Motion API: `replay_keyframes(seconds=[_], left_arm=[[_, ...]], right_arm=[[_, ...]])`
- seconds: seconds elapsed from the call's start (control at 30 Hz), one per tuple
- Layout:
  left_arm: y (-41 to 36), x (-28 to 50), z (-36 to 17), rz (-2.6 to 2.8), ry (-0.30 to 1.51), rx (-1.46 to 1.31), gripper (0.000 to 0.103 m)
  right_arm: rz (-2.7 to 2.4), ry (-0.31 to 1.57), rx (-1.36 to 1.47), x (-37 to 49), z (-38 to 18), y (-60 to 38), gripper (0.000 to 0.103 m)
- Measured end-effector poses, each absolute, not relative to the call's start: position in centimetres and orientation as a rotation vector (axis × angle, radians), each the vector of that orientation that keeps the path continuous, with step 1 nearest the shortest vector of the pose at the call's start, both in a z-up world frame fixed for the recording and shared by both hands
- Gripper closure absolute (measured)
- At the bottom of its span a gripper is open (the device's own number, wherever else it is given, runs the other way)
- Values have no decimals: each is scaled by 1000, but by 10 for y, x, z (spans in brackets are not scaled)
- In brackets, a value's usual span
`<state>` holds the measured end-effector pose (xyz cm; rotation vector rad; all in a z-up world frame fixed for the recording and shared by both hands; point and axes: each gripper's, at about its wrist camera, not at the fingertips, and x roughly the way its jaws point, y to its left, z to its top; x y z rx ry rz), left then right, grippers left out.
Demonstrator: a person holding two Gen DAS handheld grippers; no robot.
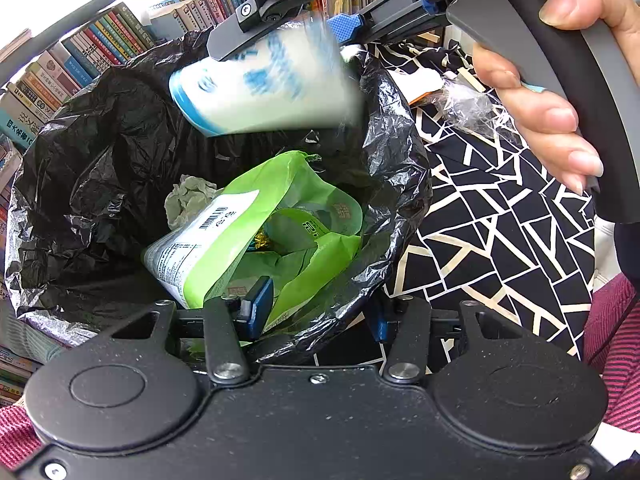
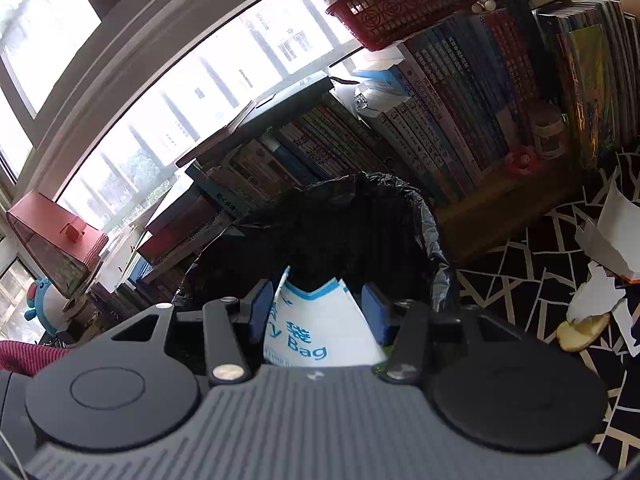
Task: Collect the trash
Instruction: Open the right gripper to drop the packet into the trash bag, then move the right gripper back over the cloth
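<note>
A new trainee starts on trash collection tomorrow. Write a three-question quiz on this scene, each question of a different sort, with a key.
1. Multiple choice: what lies between the fingers of the right hand-held gripper?
A. a white-and-blue bag
B. a glass bottle
C. a spoon
2. True or false: the bin has no liner.
3. Fill in: the largest item already inside the bin is a ___ package.

Key
1. A
2. False: a black liner covers its inside and rim.
3. Green: the green package lies at the bottom.
</note>
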<state>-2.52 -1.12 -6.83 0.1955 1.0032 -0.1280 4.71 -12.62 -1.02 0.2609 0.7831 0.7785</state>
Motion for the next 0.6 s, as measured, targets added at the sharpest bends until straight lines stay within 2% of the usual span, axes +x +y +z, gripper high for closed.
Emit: replay_keyframes(seconds=[0.37, 0.6], left_arm=[[-12, -25, -69, -127, 1004, 195, 57], [-12, -25, -69, -127, 1003, 197, 57]], right_arm=[[771, 779, 267, 48, -10, -129, 34], [746, 760, 270, 49, -8, -135, 32]])
